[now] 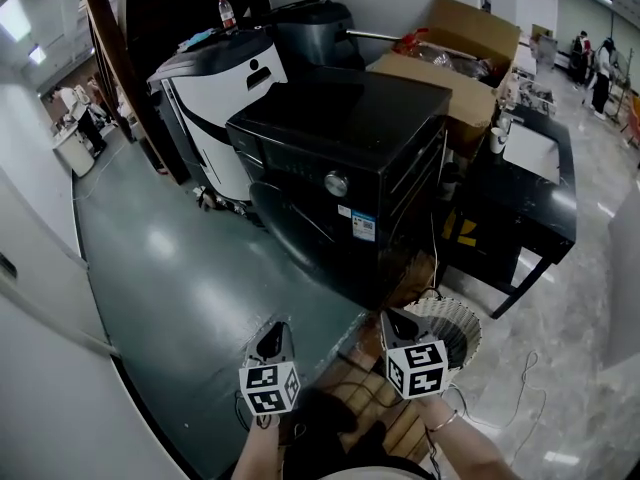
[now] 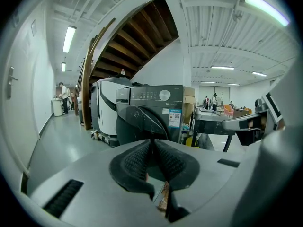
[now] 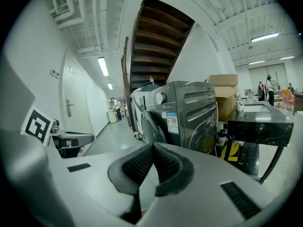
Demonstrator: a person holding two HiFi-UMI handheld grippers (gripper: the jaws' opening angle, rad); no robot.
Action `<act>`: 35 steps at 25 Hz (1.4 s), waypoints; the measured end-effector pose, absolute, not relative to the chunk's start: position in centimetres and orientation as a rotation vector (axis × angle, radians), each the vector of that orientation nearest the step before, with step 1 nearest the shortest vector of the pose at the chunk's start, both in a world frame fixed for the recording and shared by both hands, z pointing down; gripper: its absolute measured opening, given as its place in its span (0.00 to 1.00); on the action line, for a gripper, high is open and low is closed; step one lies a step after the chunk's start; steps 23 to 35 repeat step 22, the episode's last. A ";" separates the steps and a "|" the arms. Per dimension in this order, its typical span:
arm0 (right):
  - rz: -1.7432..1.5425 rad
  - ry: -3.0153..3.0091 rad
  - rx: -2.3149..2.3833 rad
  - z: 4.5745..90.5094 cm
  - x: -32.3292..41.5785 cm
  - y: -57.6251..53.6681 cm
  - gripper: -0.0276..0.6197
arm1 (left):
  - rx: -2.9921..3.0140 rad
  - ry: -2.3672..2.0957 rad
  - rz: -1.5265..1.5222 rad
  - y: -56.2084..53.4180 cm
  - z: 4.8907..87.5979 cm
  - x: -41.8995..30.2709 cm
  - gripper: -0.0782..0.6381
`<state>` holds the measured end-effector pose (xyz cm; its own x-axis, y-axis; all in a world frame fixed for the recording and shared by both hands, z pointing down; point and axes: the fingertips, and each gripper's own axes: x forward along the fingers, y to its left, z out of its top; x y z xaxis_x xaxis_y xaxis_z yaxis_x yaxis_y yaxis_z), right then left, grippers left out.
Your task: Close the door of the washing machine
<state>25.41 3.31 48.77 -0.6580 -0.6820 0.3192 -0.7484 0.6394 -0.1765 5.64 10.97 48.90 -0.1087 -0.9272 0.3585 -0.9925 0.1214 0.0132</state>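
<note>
A black front-loading washing machine [image 1: 345, 158] stands in the middle of the head view. Its round dark door [image 1: 298, 223] lies against the front; I cannot tell whether it is latched. Both grippers hang well back from it, near the bottom edge, pointing toward it. My left gripper [image 1: 272, 340] is shut with nothing between its tips. My right gripper [image 1: 395, 323] is shut and empty too. The left gripper view shows the left gripper [image 2: 151, 143] with the door [image 2: 142, 124] beyond it. The right gripper view shows the right gripper [image 3: 154, 145] with the machine [image 3: 182, 115] ahead.
A white appliance [image 1: 215, 98] stands left of the washer, with cardboard boxes [image 1: 460, 48] behind. A black table [image 1: 530, 188] is at the right, a round white basket [image 1: 452, 326] beside my right hand and wooden slats [image 1: 370, 398] underfoot. Grey floor [image 1: 170, 268] spreads left. People stand far back [image 1: 600, 68].
</note>
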 end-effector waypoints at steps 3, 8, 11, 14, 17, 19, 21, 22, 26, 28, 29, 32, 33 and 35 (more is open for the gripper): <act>0.446 -2.652 1.162 48.5 25.2 3.7 0.05 | 1.873 -2.136 0.323 11.5 48.5 5.3 0.17; 0.432 -2.658 1.119 48.2 25.5 5.1 0.05 | 1.873 -2.141 0.307 12.6 48.0 5.9 0.17; 0.435 -2.677 1.100 48.0 25.1 5.9 0.05 | 1.865 -2.150 0.289 13.3 47.7 5.4 0.17; 0.445 -2.699 1.080 48.0 24.7 6.3 0.05 | 1.847 -2.163 0.282 13.9 47.6 4.9 0.17; 0.439 -2.711 1.051 48.0 24.1 6.4 0.05 | 1.829 -2.166 0.273 14.3 47.8 4.5 0.17; 0.428 -2.718 1.034 48.1 23.5 6.1 0.05 | 1.821 -2.162 0.266 14.2 48.2 4.0 0.17; 0.423 -2.726 1.021 48.3 22.7 5.7 0.05 | 1.815 -2.157 0.264 13.9 48.7 3.4 0.17; 0.422 -2.729 1.014 48.4 22.3 5.5 0.05 | 1.812 -2.155 0.264 13.7 49.0 3.1 0.17; 0.422 -2.729 1.014 48.4 22.3 5.5 0.05 | 1.812 -2.155 0.264 13.7 49.0 3.1 0.17; 0.422 -2.729 1.014 48.4 22.3 5.5 0.05 | 1.812 -2.155 0.264 13.7 49.0 3.1 0.17; 0.422 -2.729 1.014 48.4 22.3 5.5 0.05 | 1.812 -2.155 0.264 13.7 49.0 3.1 0.17; 0.422 -2.729 1.014 48.4 22.3 5.5 0.05 | 1.812 -2.155 0.264 13.7 49.0 3.1 0.17; 0.422 -2.729 1.014 48.4 22.3 5.5 0.05 | 1.812 -2.155 0.264 13.7 49.0 3.1 0.17; 0.422 -2.729 1.014 48.4 22.3 5.5 0.05 | 1.812 -2.155 0.264 13.7 49.0 3.1 0.17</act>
